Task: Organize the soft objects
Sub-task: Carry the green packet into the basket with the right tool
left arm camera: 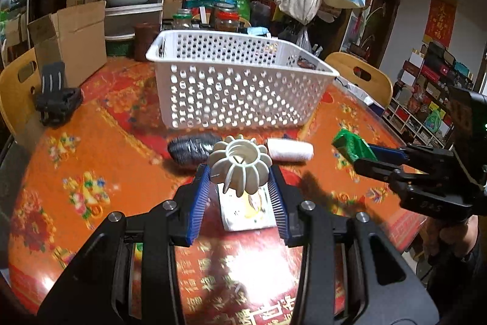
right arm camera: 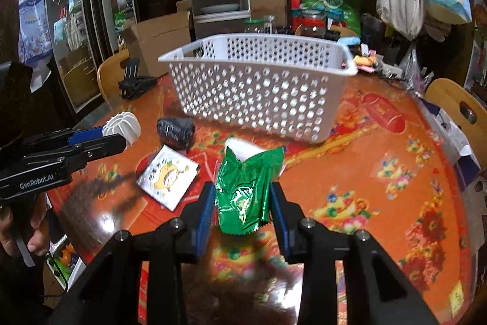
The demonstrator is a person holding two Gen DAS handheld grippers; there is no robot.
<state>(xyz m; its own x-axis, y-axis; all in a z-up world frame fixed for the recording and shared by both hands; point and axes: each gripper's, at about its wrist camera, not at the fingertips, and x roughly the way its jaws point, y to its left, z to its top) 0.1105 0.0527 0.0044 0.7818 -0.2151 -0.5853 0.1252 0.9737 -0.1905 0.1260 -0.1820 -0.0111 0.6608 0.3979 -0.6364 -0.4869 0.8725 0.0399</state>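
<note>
My left gripper (left arm camera: 240, 172) is shut on a white ribbed soft toy (left arm camera: 240, 165) and holds it above the table; it also shows in the right wrist view (right arm camera: 123, 125). My right gripper (right arm camera: 242, 191) is shut on a green foil packet (right arm camera: 245, 191), seen too in the left wrist view (left arm camera: 353, 146). A white perforated basket (left arm camera: 237, 81) stands behind, also in the right wrist view (right arm camera: 258, 90). On the table lie a dark rolled cloth (left arm camera: 191, 150), a white roll (left arm camera: 289, 150) and a flat white cartoon packet (left arm camera: 248, 212).
The round table (left arm camera: 91, 172) has a red flowered cover. A black holder (left arm camera: 56, 99) and a cardboard box (left arm camera: 70, 44) stand at the back left. Jars (left arm camera: 226, 20) and bags crowd behind the basket. Wooden chairs (left arm camera: 362, 75) stand around the table.
</note>
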